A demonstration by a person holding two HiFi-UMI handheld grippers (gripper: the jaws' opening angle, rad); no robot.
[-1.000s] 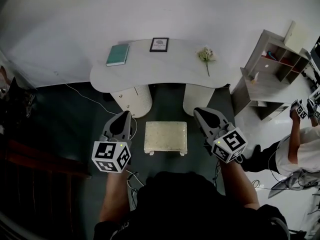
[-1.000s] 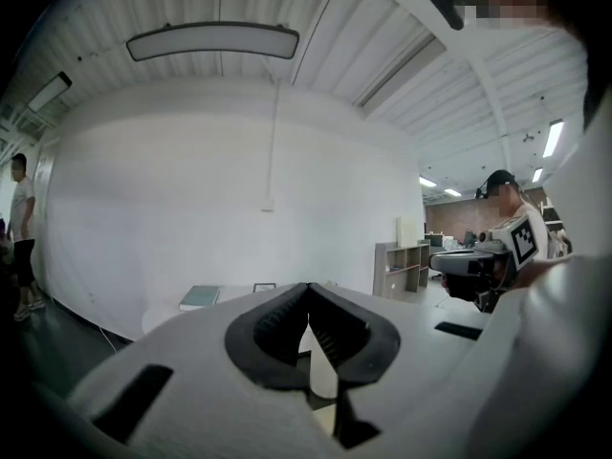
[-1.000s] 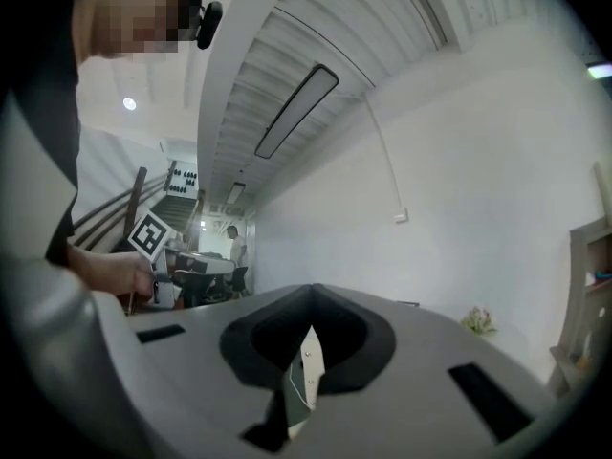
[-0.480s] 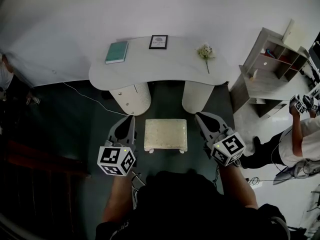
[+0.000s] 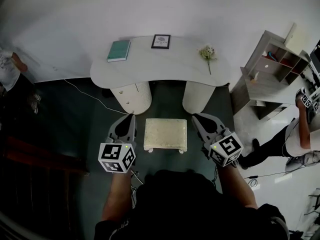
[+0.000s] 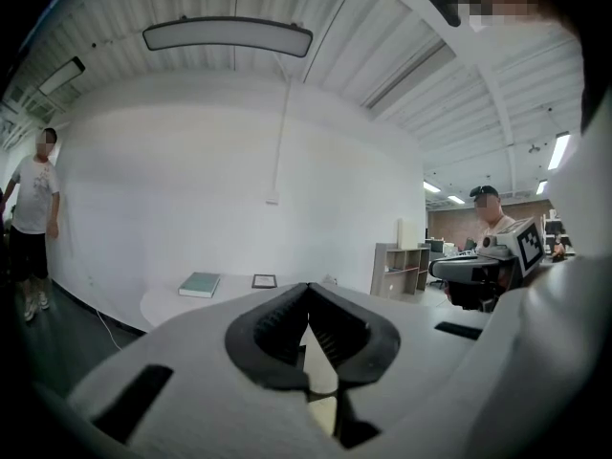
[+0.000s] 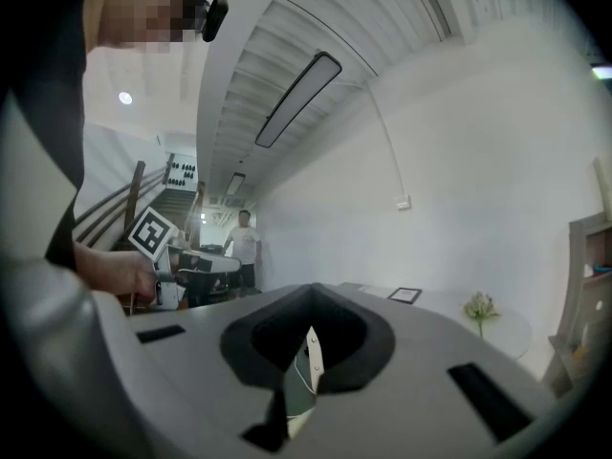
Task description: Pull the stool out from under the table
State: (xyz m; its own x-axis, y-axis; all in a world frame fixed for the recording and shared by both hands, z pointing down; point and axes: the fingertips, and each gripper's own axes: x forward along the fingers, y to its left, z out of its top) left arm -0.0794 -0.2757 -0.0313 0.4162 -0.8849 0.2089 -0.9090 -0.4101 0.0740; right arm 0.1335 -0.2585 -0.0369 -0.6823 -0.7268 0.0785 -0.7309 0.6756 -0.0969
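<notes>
Teal book (image 5: 118, 50) lies on the left end of the white table (image 5: 150, 73), with a small framed picture (image 5: 160, 41) at the back and a flower sprig (image 5: 207, 53) further right. Below, over the dark floor, the left gripper (image 5: 130, 118) hangs just beside the left edge of the cream stool (image 5: 165, 134), its jaws clenched together on nothing. The stool stands in front of the table's ribbed pedestals (image 5: 131, 98), apparently clear of the tabletop's front edge, between both tools. The right gripper (image 5: 195, 117) flanks its right edge the same way, jaws pressed together and empty. Likely the pair brackets the seat to move it by its sides rather than pinch it. Whether either tool touches the stool cannot be told from above. Its legs show only as small nubs at the front, and the person's dark torso hides the nearest floor.
</notes>
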